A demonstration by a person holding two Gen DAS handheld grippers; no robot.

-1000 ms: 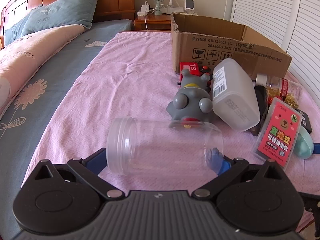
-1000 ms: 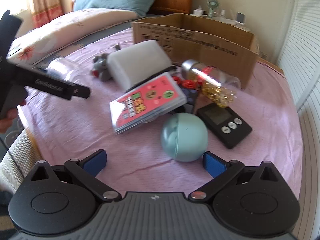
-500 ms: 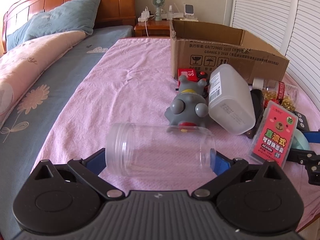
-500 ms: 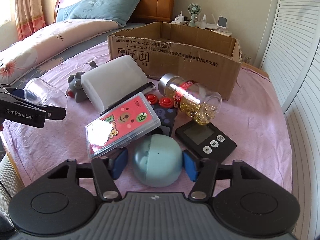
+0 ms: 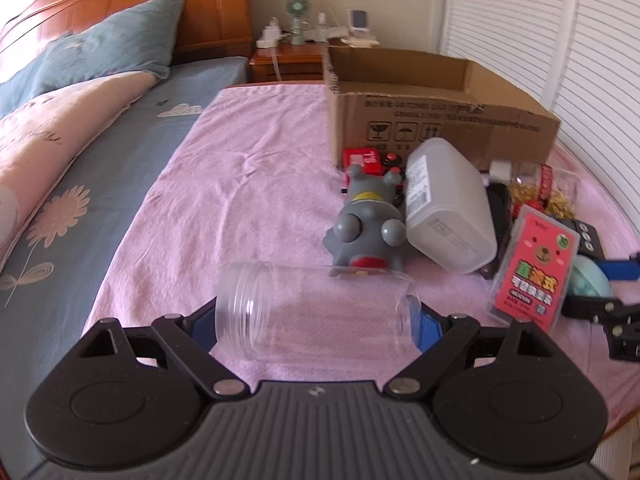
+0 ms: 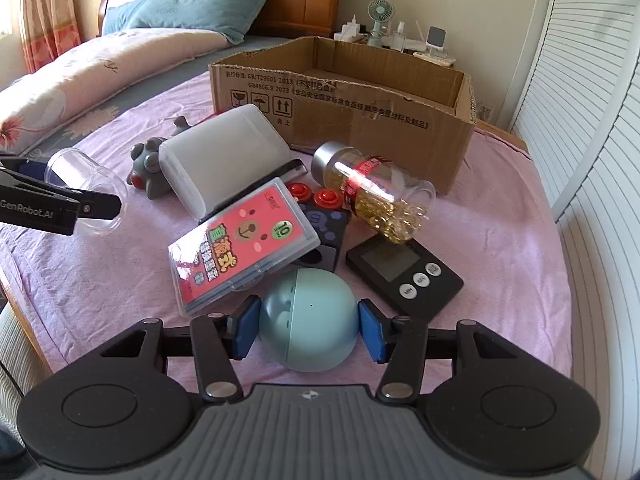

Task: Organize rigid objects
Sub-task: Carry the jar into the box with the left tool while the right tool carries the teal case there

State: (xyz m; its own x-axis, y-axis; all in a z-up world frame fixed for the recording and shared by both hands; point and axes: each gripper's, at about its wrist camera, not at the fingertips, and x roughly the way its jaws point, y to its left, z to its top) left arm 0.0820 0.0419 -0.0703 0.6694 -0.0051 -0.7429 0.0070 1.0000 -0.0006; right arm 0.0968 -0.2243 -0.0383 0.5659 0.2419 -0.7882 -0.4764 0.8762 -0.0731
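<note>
Clear, empty plastic jar (image 5: 316, 312), on its side over the pink blanket (image 5: 248, 200), clamped end to end by left gripper (image 5: 316, 322). Pale blue egg-shaped plastic case (image 6: 308, 320), squeezed between blue pads (image 6: 244, 330) of right gripper (image 6: 308, 330). Behind, open brown cardboard box (image 6: 360, 108), near the grey toy figure (image 5: 366, 228).

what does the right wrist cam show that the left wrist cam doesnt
Only the right wrist view shows the black digital timer face-on with its screen and three buttons, the inside of the cardboard box, and the right gripper clamped on the blue egg-shaped case.

Only the left wrist view shows the clear jar end to end between the left gripper pads.

Both show the grey toy, the white container and the pink card case.
</note>
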